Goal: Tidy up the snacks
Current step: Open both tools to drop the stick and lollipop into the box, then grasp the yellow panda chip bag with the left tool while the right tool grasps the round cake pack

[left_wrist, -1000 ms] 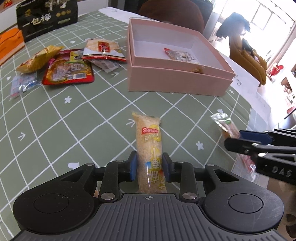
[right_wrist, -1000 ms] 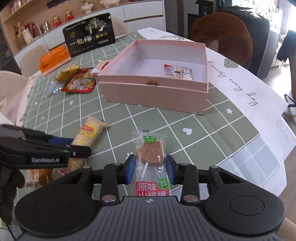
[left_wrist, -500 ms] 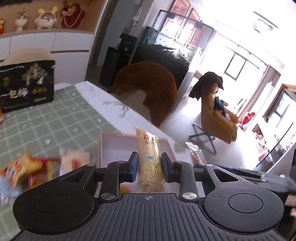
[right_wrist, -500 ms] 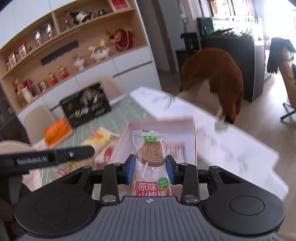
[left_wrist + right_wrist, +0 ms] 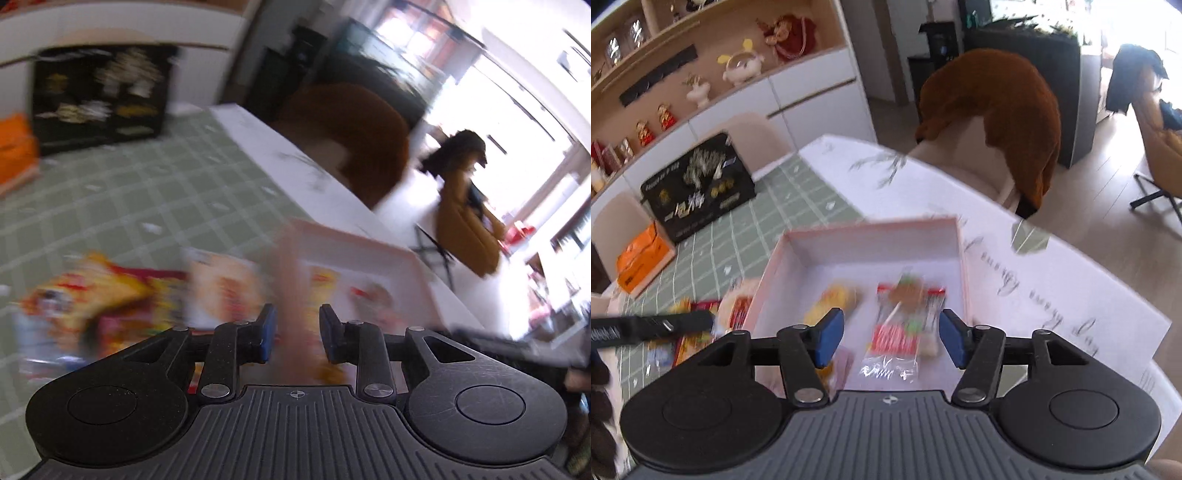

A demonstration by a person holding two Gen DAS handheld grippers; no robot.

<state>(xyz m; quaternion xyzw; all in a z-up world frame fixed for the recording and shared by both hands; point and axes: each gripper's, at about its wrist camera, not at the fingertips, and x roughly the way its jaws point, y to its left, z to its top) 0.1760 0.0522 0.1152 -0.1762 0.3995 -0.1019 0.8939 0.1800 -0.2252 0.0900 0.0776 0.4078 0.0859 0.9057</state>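
Observation:
The pink box sits on the green checked tablecloth. In the right wrist view my right gripper is open above the box, and the lollipop packet lies blurred in the box below it. The yellow snack bar lies in the box to its left. In the left wrist view, which is heavily blurred, my left gripper is open near the box's left wall, with the yellow bar loose inside the box. The left gripper also shows as a dark finger in the right wrist view.
Several snack packets lie on the cloth left of the box. A black gift box and an orange box stand at the far side. A brown-covered chair stands beyond the table edge. A white printed runner lies right of the box.
Both grippers carried their snacks over the pink box and opened. The yellow bar and the lollipop packet have dropped from the fingers into the box.

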